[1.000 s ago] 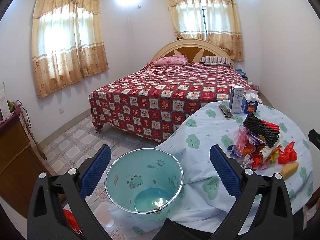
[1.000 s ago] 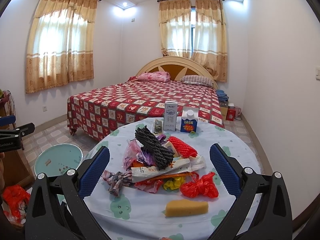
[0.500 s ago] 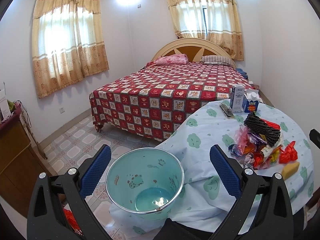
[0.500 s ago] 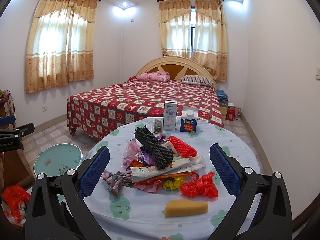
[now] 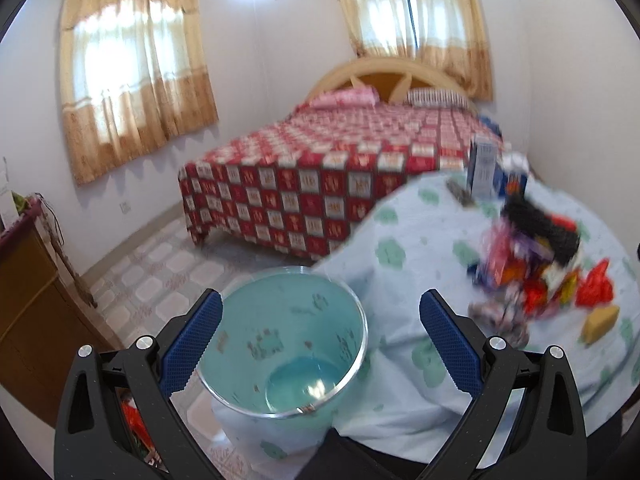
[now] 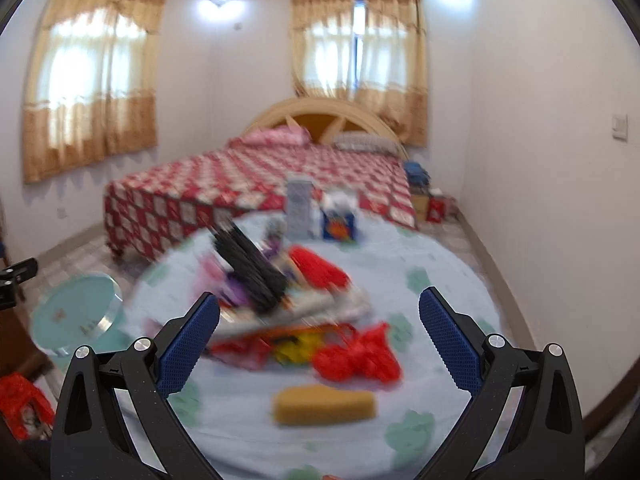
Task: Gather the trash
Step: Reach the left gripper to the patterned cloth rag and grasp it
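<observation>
A pile of wrappers and bags (image 6: pixel 280 300) lies on the round table (image 6: pixel 420 360), with a black net (image 6: pixel 250 268), a red bag (image 6: pixel 356 356) and a yellow sponge (image 6: pixel 324 404). My right gripper (image 6: pixel 320 344) is open, above the table's near side before the pile. My left gripper (image 5: pixel 320 348) is open above the empty teal bin (image 5: pixel 280 344) standing on the floor beside the table. The pile also shows in the left wrist view (image 5: pixel 532 264). Both views are blurred.
Two cartons (image 6: pixel 320 212) stand at the table's far edge. A bed with a red checked cover (image 6: pixel 260 184) lies beyond. A wooden cabinet (image 5: pixel 28 300) is at left. A red bag (image 6: pixel 20 400) lies on the floor at lower left.
Both grippers have started moving and the views are now blurred. The right gripper has moved closer to the pile. Both stay open.
</observation>
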Tool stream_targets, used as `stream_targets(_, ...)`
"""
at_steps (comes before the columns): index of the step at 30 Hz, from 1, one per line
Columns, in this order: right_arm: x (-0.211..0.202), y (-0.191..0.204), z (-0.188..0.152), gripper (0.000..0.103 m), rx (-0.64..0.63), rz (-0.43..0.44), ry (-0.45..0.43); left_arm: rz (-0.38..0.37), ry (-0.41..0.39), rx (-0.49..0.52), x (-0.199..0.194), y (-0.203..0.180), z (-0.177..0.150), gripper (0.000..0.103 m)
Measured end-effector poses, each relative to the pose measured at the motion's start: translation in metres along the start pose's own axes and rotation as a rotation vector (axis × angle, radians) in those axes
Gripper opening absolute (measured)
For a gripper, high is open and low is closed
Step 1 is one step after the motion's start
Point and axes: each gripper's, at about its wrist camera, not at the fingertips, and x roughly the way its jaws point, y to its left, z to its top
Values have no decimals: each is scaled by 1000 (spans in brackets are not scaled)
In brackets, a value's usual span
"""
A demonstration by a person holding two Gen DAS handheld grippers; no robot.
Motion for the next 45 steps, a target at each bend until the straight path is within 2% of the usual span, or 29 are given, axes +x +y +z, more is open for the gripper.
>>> stream_targets(3,13,-15,-20,95,3,-29,53,-12,49,30,16,-19,-15,97)
stream_targets(6,23,-25,-36,85,0,-47,93,-15,64,50,25,-33,-26,97)
stream_targets(11,39,-31,-54,80,2,-36,145,-11,63,59,33,-48,-31,97)
stream_targets(18,52,-34,-68,66,19,13,191,-38,89,82,39,-65,-34,97)
stream_targets(21,56,-35,-70,48,42,81,208,-53,88,88,39,-70,-33,97)
stream_targets(23,56,-35,-70,45,47,97,210,-67,87,87,38,-74,-32,97)
stream_targets(28,49,-34,-69,26,56,159,195,-86,78,99,36,-85,-28,97)
stream_targets(30,42,-34,-66,23,58,180,168,-91,76,103,36,-89,-26,97)
stream_targets(32,35,-34,-61,14,51,182,129,-102,78,109,35,-96,-24,97)
stream_targets(36,22,-39,-45,13,49,180,67,-124,78,114,34,-108,-21,97)
stream_targets(42,33,-46,-52,11,58,194,105,-158,95,144,41,-140,-21,97)
stream_targets(45,37,-52,-56,11,77,204,112,-176,132,166,51,-153,-28,94)
